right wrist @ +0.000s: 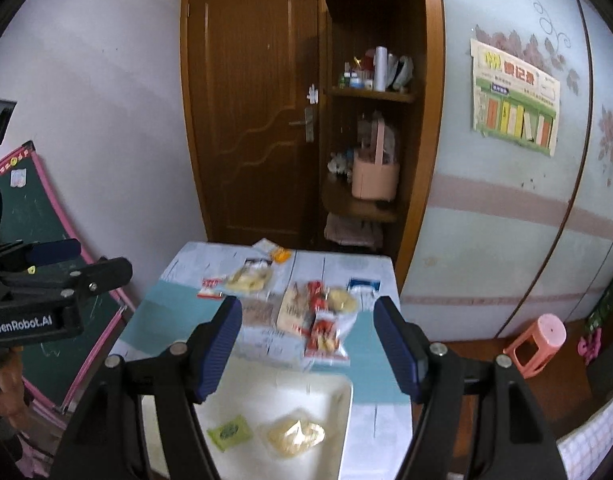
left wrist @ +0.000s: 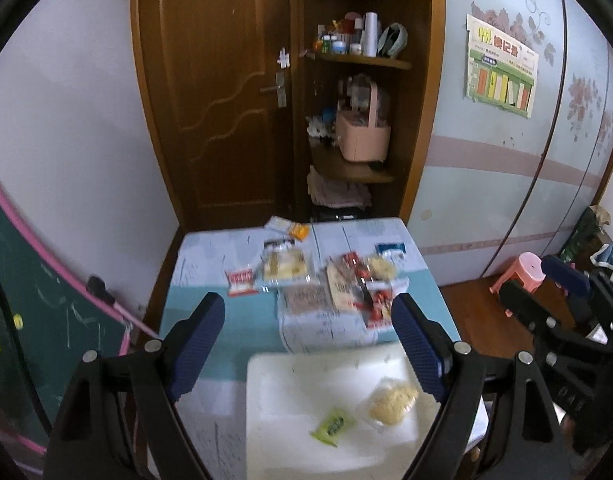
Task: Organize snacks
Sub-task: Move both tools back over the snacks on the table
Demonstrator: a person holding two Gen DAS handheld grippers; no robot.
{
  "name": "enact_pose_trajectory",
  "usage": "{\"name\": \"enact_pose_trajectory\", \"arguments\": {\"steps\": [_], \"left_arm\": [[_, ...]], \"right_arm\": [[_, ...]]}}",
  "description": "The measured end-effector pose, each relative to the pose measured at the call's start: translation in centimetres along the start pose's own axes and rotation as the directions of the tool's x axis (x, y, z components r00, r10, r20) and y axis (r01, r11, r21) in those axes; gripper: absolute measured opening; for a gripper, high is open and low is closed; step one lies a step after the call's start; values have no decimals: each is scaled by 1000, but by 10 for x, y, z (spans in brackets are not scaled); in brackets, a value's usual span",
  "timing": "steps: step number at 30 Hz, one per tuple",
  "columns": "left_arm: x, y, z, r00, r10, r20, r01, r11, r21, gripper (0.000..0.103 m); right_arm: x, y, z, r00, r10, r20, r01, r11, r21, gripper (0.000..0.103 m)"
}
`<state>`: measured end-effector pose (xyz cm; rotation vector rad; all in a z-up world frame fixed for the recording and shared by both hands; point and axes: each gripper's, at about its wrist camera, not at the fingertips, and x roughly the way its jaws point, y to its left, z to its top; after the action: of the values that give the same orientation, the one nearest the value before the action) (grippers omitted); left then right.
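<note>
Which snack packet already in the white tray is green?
The small green packet in the white tray, left of the pale yellow clear-wrapped snack in the right view.

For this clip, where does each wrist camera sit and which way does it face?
Left wrist: on the left gripper, open, looking forward and down over the white tray and table toward the door; the right gripper shows at its right edge.
Right wrist: on the right gripper, open, same heading; the left gripper shows at its left edge.
Shared: tray, green packet, snack pile, door.
</note>
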<state>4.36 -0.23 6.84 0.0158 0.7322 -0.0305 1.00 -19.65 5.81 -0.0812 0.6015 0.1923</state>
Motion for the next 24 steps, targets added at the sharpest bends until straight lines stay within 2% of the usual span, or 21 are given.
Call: {"name": "enact_pose_trajectory", "arguments": {"steps": [6,12,18,24], "left_arm": [[32,14,42,999,36,11,-36,998,47,85],[90,26,74,999,36,-33,-34,997,68,85],[170,34,92,990,19,-139,-10,998,68,85],[253,45,89,963,-8,-270,19,999,35,85]], "right_arm": [[33,-11,39,1000,-11,14,12,1000,-16,69],[87,-20,58,998,-38,-42,37,999,-25,69],[146,-41,61,988,-8,-157,10,1000,12,69],[203,-70,61,960,21,-278,-4,998,64,69]]}}
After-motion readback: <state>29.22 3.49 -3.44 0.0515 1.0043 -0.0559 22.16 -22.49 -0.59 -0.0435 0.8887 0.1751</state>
